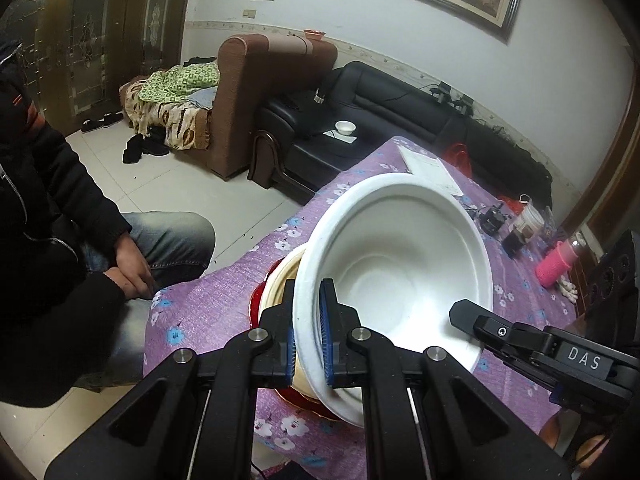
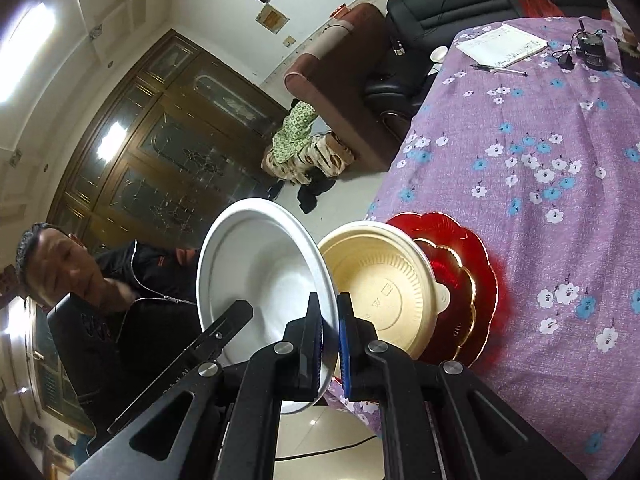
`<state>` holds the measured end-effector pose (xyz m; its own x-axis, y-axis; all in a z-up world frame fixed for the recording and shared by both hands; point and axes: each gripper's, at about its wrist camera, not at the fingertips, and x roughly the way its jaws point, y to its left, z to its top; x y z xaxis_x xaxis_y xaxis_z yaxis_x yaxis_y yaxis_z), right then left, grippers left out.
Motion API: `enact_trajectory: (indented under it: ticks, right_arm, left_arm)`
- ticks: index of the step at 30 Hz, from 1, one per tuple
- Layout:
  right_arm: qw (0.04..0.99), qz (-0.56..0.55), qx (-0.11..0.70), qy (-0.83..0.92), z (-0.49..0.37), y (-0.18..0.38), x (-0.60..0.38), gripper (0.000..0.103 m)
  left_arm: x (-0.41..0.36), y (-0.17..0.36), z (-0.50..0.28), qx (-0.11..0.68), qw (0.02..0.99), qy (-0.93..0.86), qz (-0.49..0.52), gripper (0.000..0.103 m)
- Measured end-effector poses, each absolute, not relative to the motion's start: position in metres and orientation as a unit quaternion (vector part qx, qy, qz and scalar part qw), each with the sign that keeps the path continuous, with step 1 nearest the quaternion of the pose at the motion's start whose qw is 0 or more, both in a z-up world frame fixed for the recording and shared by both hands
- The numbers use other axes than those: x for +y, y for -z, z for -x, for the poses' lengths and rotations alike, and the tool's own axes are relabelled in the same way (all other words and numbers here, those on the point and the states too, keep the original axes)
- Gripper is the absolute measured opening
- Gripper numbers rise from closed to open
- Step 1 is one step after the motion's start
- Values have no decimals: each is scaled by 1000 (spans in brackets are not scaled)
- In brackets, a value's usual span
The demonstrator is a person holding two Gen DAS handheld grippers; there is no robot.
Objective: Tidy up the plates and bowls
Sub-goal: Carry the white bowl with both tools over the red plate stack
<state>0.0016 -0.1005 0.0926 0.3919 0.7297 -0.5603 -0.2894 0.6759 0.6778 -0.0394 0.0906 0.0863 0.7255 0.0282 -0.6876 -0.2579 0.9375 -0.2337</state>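
1. Your left gripper (image 1: 307,332) pinches the near-left rim of the white round paper bowl (image 1: 400,280); keep that pinch.
2. The bowl is lifted and tilted over the beige plastic bowl (image 2: 380,284), which sits on the red scalloped plate (image 2: 476,264). Level it, centre it, nest it straight down.
3. Your right gripper (image 2: 330,344) pinches the opposite rim; release both together.

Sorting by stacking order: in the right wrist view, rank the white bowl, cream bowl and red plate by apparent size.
1. Red plate, though partly covered.
2. White bowl and cream bowl: look alike; the white one is held nearer the camera, so I will not rank them.
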Motion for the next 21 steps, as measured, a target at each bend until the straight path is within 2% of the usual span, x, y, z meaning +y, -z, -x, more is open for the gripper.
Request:
enact_trajectory:
  ticks: [21]
  right_arm:
    - [797,-249,466,-292,-16,-68,-97,8]
  left_arm:
    - [84,-66,26,357,922,-104,105,9]
